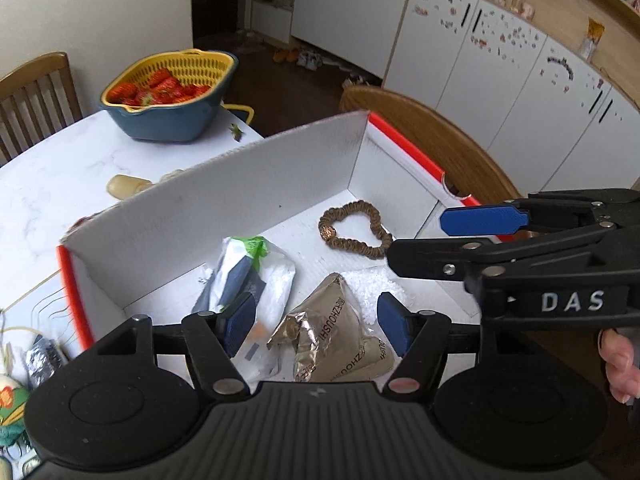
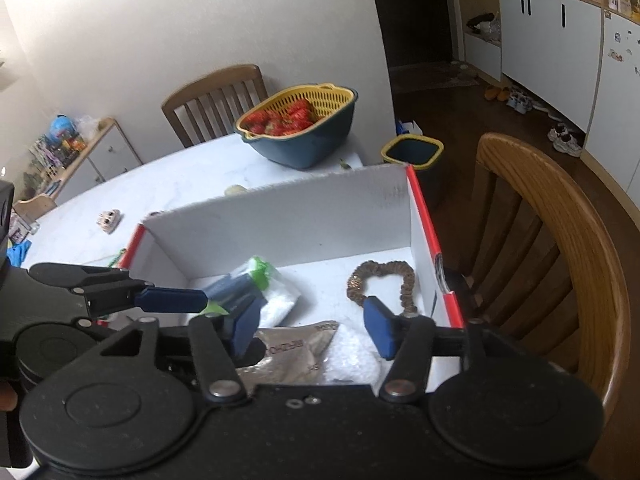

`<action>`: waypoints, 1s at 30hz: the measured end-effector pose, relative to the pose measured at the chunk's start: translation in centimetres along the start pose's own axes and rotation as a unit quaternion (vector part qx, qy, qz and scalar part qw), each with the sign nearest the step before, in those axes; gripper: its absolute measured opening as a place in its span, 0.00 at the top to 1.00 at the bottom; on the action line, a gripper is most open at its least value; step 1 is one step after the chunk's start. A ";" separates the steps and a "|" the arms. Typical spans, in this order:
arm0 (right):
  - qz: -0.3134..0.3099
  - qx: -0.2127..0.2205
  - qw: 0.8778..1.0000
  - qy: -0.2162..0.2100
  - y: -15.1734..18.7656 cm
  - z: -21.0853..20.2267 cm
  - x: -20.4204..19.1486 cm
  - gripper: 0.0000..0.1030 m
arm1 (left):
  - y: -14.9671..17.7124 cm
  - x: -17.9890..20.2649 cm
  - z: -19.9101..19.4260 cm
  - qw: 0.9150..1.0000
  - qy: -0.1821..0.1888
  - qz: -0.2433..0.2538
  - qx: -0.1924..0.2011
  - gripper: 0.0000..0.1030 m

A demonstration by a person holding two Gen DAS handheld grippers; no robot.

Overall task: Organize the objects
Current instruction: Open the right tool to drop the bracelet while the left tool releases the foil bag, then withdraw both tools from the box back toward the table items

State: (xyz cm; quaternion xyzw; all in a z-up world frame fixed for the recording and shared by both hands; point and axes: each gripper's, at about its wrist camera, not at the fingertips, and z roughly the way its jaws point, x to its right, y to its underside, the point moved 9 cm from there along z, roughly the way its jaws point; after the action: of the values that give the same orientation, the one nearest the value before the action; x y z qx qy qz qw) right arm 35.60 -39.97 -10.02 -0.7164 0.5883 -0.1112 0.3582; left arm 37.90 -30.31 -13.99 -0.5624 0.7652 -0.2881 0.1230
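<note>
Left wrist view: the left tool (image 1: 316, 320) hangs spread over the white box (image 1: 224, 196), nothing between its blue pads. Below it in the box lie a gold foil packet (image 1: 332, 320) and a white-and-green packet (image 1: 248, 276); a brown scrunchie (image 1: 354, 228) sits further in, toward center right. The right tool (image 1: 448, 236) reaches in from the right edge, jaws apart. Upper left, a strawberry basket (image 1: 172, 96) stands on the white surface (image 1: 48, 184).

Right wrist view: the right tool (image 2: 312, 328) is spread and empty above the foil packet (image 2: 296, 348), scrunchie (image 2: 380, 280) just past its right pad. Left tool (image 2: 176, 300) enters at left, over the green-topped packet (image 2: 256, 280).
</note>
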 end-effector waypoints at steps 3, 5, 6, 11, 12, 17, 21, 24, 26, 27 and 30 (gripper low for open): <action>0.001 0.008 1.000 -0.008 -0.2 -1.0 -0.6 0.40 | 0.2 -0.4 -1.4 1.000 0.000 -0.015 0.016 0.35; 0.004 0.011 1.000 -0.018 -0.2 -1.7 -1.1 0.39 | 0.4 -0.7 -2.4 0.999 0.001 -0.024 0.028 0.35; 0.003 0.012 1.000 -0.021 -0.2 -2.0 -1.4 0.39 | 0.6 -0.9 -2.8 0.999 -0.001 -0.025 0.033 0.35; -0.003 0.027 0.999 -0.029 -0.5 -3.8 -2.8 0.34 | 1.0 -1.7 -5.4 0.998 0.001 -0.035 0.059 0.35; -0.002 0.030 0.999 -0.031 -0.6 -4.2 -3.0 0.34 | 1.1 -1.9 -5.9 0.997 0.002 -0.039 0.063 0.35; 0.006 0.053 0.998 -0.027 -0.7 -6.1 -4.2 0.24 | 1.5 -3.2 -8.6 0.995 0.005 -0.053 0.088 0.26; 0.004 0.061 0.998 -0.021 -0.6 -6.8 -5.5 0.19 | 2.1 -4.9 -10.8 0.992 0.006 -0.069 0.101 0.26; -0.011 0.068 0.998 -0.011 -0.3 -6.9 -6.9 0.14 | 2.8 -6.6 -12.4 0.990 -0.004 -0.080 0.112 0.19; -0.023 0.073 0.997 -0.007 -0.1 -6.9 -8.2 0.10 | 3.3 -8.0 -13.5 0.989 -0.022 -0.084 0.117 0.19; -0.028 0.075 0.997 -0.006 0.0 -6.8 -9.0 0.09 | 3.6 -8.8 -13.9 0.989 -0.031 -0.088 0.118 0.19; -0.044 0.079 0.996 -0.010 0.3 -6.5 -11.6 0.06 | 4.7 -11.4 -15.3 0.986 -0.046 -0.103 0.124 0.19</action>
State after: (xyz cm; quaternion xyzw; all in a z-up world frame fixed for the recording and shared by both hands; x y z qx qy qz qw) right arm 28.27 -31.79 -2.51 -0.7123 0.5420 -0.1656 0.4141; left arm 30.15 -14.13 -5.97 -0.6314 0.6550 -0.3657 0.1962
